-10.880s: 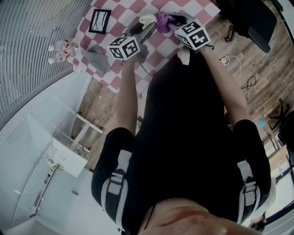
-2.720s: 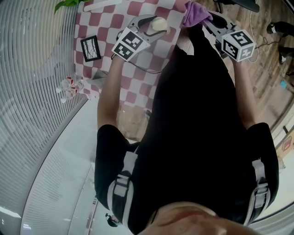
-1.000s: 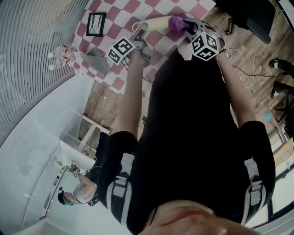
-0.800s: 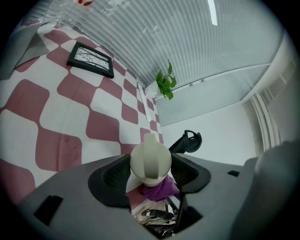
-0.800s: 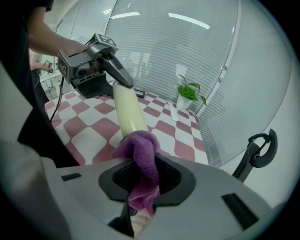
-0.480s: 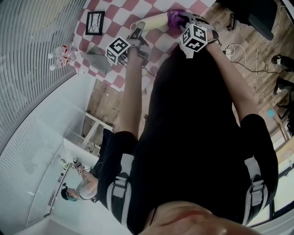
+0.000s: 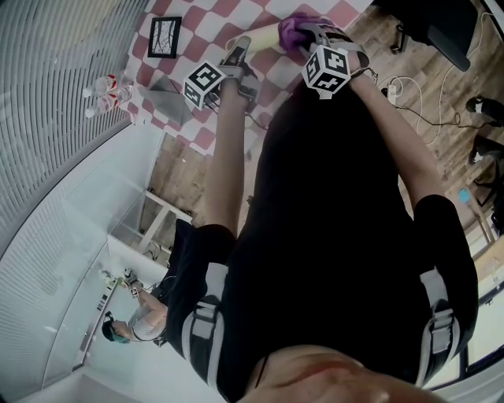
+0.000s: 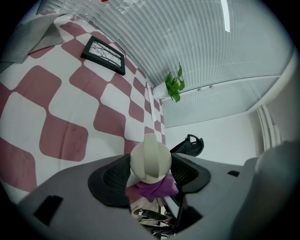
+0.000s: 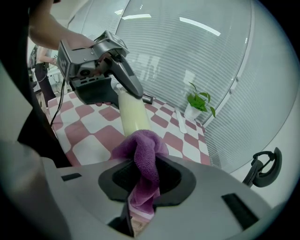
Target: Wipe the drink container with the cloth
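Note:
My left gripper (image 7: 239,52) is shut on the cream drink container (image 7: 265,38) and holds it lying level above the checkered table (image 7: 206,24). In the left gripper view the container's rounded end (image 8: 150,161) fills the gap between the jaws of the left gripper (image 8: 150,169), with the purple cloth (image 8: 153,188) just behind it. My right gripper (image 9: 142,177) is shut on the cloth (image 9: 142,152), whose bunched end presses against the near end of the container (image 9: 131,110). The cloth (image 7: 292,30) covers that end in the head view, in front of the right gripper (image 7: 305,33).
A black picture frame (image 7: 166,37) lies on the table's far left, with small water bottles (image 7: 108,83) and a grey sheet (image 7: 161,97) nearby. A potted plant (image 9: 198,103) stands at the far edge. A black office chair (image 8: 189,144) and floor cables (image 7: 409,106) lie beyond the table.
The right gripper has slid the cloth slightly left along the container toward the left gripper. The left gripper holds the container in nearly the same place.

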`<action>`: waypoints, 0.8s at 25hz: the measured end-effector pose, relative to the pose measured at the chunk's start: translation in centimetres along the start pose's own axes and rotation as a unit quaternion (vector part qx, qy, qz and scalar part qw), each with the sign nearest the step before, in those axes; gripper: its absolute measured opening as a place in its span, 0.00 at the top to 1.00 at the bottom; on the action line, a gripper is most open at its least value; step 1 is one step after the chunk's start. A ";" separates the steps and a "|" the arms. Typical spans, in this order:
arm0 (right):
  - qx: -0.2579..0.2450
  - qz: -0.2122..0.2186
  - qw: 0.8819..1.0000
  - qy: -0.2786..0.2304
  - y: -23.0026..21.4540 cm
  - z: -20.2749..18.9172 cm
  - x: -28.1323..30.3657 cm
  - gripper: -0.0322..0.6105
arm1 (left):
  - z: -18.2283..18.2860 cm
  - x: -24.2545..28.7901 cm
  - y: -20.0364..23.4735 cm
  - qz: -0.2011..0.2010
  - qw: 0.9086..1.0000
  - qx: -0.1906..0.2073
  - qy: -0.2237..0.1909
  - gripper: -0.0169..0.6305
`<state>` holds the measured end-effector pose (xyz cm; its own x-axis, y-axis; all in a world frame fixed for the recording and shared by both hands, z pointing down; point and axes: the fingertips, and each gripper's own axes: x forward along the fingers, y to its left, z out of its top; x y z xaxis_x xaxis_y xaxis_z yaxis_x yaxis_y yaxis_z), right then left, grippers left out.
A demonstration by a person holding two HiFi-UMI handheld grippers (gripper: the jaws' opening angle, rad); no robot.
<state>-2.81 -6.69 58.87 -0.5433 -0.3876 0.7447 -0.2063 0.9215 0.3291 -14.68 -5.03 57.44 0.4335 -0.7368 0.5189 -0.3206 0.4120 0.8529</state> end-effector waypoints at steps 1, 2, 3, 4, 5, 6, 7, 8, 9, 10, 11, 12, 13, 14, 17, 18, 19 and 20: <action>-0.002 0.002 1.000 -0.007 0.2 0.7 0.0 0.79 | 0.0 0.0 0.1 0.000 1.000 -0.005 0.000 0.52; -0.005 0.004 1.000 -0.013 0.5 1.4 0.1 0.79 | 0.0 -0.1 0.3 0.001 1.000 -0.010 -0.001 0.52; -0.009 0.006 1.000 -0.018 0.7 2.0 0.1 0.79 | 0.1 -0.1 0.4 0.002 1.000 -0.015 -0.001 0.52; -0.012 0.008 1.000 -0.023 0.9 2.6 0.1 0.79 | 0.1 -0.1 0.5 0.002 1.000 -0.019 -0.002 0.52; -0.015 0.011 0.999 -0.028 1.0 3.1 0.1 0.79 | 0.1 -0.1 0.6 0.003 1.000 -0.021 -0.002 0.52; -0.018 0.014 0.999 -0.033 1.2 3.7 0.1 0.79 | 0.0 -0.2 0.6 0.004 1.000 -0.021 -0.002 0.52; -0.021 0.017 0.999 -0.040 1.3 4.3 0.1 0.79 | 0.0 -0.2 0.6 0.005 1.000 -0.021 -0.003 0.52; -0.023 0.021 0.998 -0.047 1.5 4.9 0.0 0.79 | -0.1 -0.2 0.6 0.006 1.000 -0.020 -0.002 0.52; -0.026 0.024 0.998 -0.056 1.6 5.5 0.0 0.79 | -0.1 -0.2 0.5 0.007 1.000 -0.019 -0.002 0.52; -0.030 0.028 0.997 -0.065 1.8 6.2 -0.1 0.79 | -0.2 -0.2 0.4 0.008 1.000 -0.018 -0.002 0.52; -0.033 0.032 0.996 -0.073 1.9 6.9 -0.2 0.79 | -0.2 -0.2 0.3 0.009 1.000 -0.017 -0.002 0.52; -0.034 0.035 0.996 -0.081 2.1 7.5 -0.3 0.79 | -0.3 -0.2 0.3 0.010 1.000 -0.017 -0.002 0.52; -0.033 0.039 0.995 -0.088 2.3 8.1 -0.3 0.79 | -0.3 -0.2 0.3 0.011 1.000 -0.019 -0.002 0.52; -0.029 0.042 0.994 -0.094 2.5 8.6 -0.4 0.79 | -0.3 -0.3 0.3 0.011 1.000 -0.022 -0.003 0.52; -0.024 0.042 0.994 -0.102 2.7 9.1 -0.5 0.79 | -0.4 -0.3 0.4 0.012 0.999 -0.038 -0.003 0.52; -0.024 0.038 0.994 -0.104 2.8 9.1 -0.6 0.79 | -0.5 -0.4 0.4 0.012 0.999 -0.043 -0.003 0.52; -0.025 0.033 0.993 -0.107 2.8 9.0 -0.6 0.79 | -0.6 -0.4 0.4 0.011 0.999 -0.050 -0.003 0.52; -0.028 0.026 0.993 -0.111 2.9 9.0 -0.7 0.79 | -0.7 -0.4 0.4 0.010 0.998 -0.058 -0.004 0.52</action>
<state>-10.30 -3.56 54.07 -0.7188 -0.3190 0.6177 -0.1314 0.9348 0.3299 -14.42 -4.16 57.60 0.4216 -0.7310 0.5365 -0.2299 0.4861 0.8431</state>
